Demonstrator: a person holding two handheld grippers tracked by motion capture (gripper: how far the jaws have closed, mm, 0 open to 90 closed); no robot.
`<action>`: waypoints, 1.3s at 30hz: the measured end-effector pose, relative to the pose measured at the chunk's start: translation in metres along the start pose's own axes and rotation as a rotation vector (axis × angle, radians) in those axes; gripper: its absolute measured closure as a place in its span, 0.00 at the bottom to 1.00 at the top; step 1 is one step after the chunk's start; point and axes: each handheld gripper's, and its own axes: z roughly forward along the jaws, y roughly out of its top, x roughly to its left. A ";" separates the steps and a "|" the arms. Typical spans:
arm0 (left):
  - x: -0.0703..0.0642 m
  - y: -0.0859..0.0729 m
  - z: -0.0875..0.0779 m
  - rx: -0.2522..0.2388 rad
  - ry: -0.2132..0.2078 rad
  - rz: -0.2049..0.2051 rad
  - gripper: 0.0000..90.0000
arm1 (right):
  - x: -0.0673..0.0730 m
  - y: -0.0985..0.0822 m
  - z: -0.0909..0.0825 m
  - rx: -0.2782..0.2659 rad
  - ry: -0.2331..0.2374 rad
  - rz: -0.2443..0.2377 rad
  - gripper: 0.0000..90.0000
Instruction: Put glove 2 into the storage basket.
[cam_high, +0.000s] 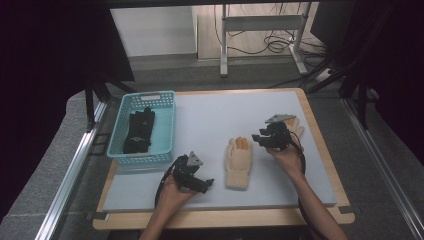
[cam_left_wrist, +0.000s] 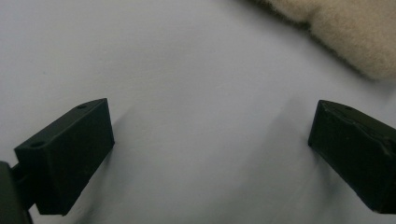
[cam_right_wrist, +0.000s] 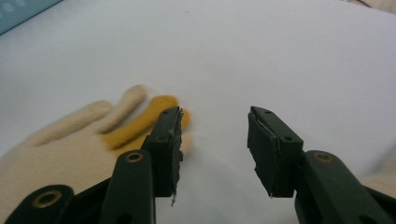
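On the grey mat (cam_high: 210, 120), a cream glove (cam_high: 238, 161) lies flat near the middle, cuff toward the person, its fingers pointing to 12 o'clock; two of them are orange-yellow. A second cream glove (cam_high: 296, 126) lies at about 2 o'clock from it, partly under the right gripper (cam_high: 265, 139). At 10 o'clock stands a teal basket (cam_high: 126, 120) with a black glove (cam_high: 138, 131) already in it, so the work looks like sorting gloves into the basket.

The right gripper hovers between the two cream gloves, pointing toward 9 o'clock. In the right gripper view its jaws stand partly apart with bare mat between them and nothing held; the nearer glove's fingertips (cam_right_wrist: 140, 119) lie just past the one jaw, a likely approach for picking that glove up by the fingers.

The left gripper (cam_high: 206, 184) rests low at 7 o'clock from the middle glove, just beside its cuff. In the left gripper view its jaws are spread wide and empty over the mat, with the fuzzy cuff (cam_left_wrist: 345, 32) at the upper right, probably waiting there to help with the lift or hold the glove down.
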 end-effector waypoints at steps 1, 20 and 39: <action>0.000 0.000 0.000 0.000 0.000 0.000 0.01 | -0.003 0.000 -0.002 -0.001 -0.013 0.001 0.59; 0.000 0.000 0.000 0.001 0.000 0.001 0.01 | -0.097 -0.056 -0.052 0.016 -0.221 0.196 0.69; 0.000 0.000 0.000 0.000 0.000 0.001 0.00 | -0.089 -0.060 -0.043 0.025 -0.194 0.217 0.95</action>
